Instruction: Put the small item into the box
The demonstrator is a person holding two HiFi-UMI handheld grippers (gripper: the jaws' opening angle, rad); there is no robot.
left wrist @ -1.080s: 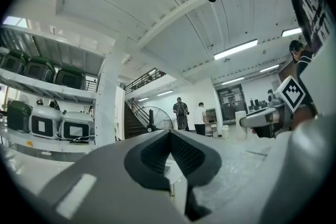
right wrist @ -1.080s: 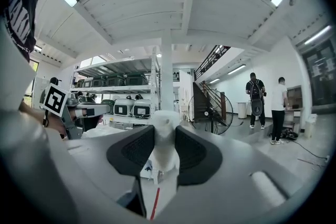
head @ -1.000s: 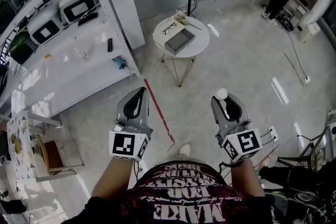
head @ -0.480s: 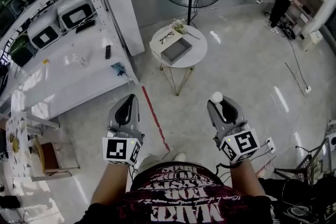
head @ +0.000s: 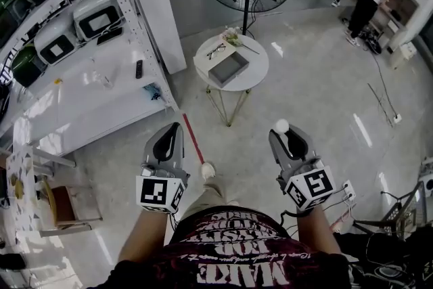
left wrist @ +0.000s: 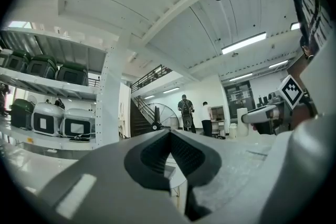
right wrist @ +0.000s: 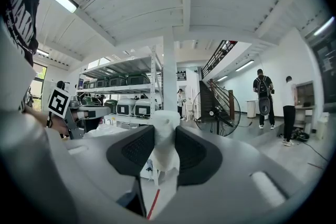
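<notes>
Left gripper [head: 172,128]: jaws clenched together, nothing between them.

Between the two jaw sets, slightly behind the tips, a pale shoe [head: 208,170] is now planted. Half a second ago it was tucked back under the body, so a step has been taken.

Well ahead of both jaw tips, the open grey rectangular box [head: 235,75] is seen on the round white side table [head: 256,71], hardly nearer than before. The carry is judged under way, with most of the approach left.

Right gripper [head: 284,132]: jaws grasping the small white round-headed item [right wrist: 164,139], held as in the earlier frames.
- The item is pinched between the pads near the tips.
- Its rounded head stands proud above the pads.
- The long axis is judged roughly upright, crossing the jaws' reach.
- The rounded end points up, and the narrower end hangs below the pads.
</notes>
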